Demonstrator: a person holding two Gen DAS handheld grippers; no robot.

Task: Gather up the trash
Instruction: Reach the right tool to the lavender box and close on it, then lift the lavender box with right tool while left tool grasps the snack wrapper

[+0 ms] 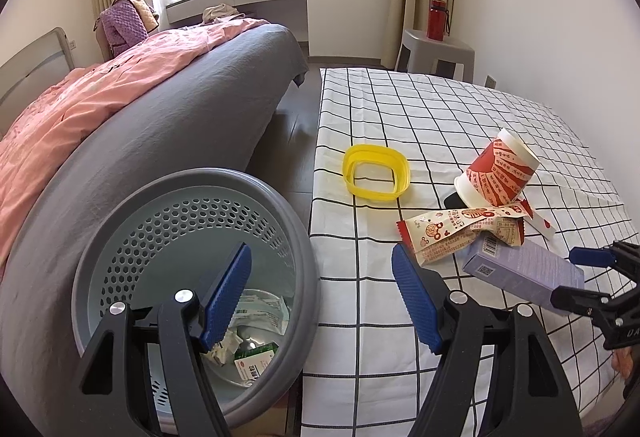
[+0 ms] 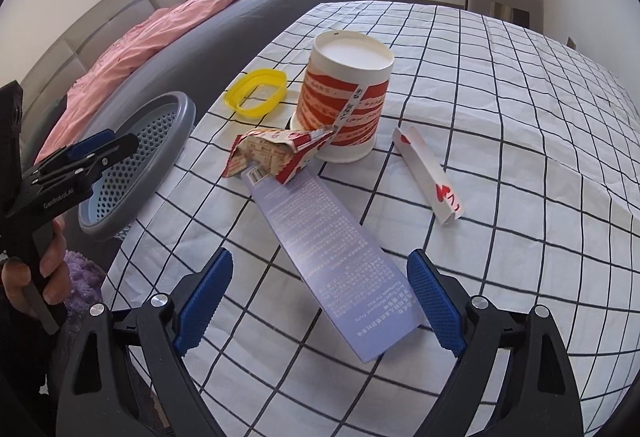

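A long lilac carton point(image 2: 320, 237) lies flat on the checked tablecloth point(image 2: 500, 97). Its near end sits between the fingers of my right gripper point(image 2: 320, 301), which is open, the blue pads clear of the carton's sides. A crumpled red-and-white snack wrapper point(image 2: 276, 153) rests on the carton's far end, against an upturned red-and-white paper cup point(image 2: 344, 101). A folded white-and-red paper sleeve point(image 2: 428, 177) lies to the right. My left gripper point(image 1: 320, 293) is open and empty, over the gap between the table edge and the grey bin point(image 1: 280, 197), which holds several scraps.
A yellow plastic ring point(image 1: 376, 173) lies on the cloth beyond the wrapper. A bed with a grey sheet point(image 1: 180, 109) and a pink duvet runs along the left, close behind the bin. A red bottle point(image 1: 436, 19) stands on a grey stool at the far wall.
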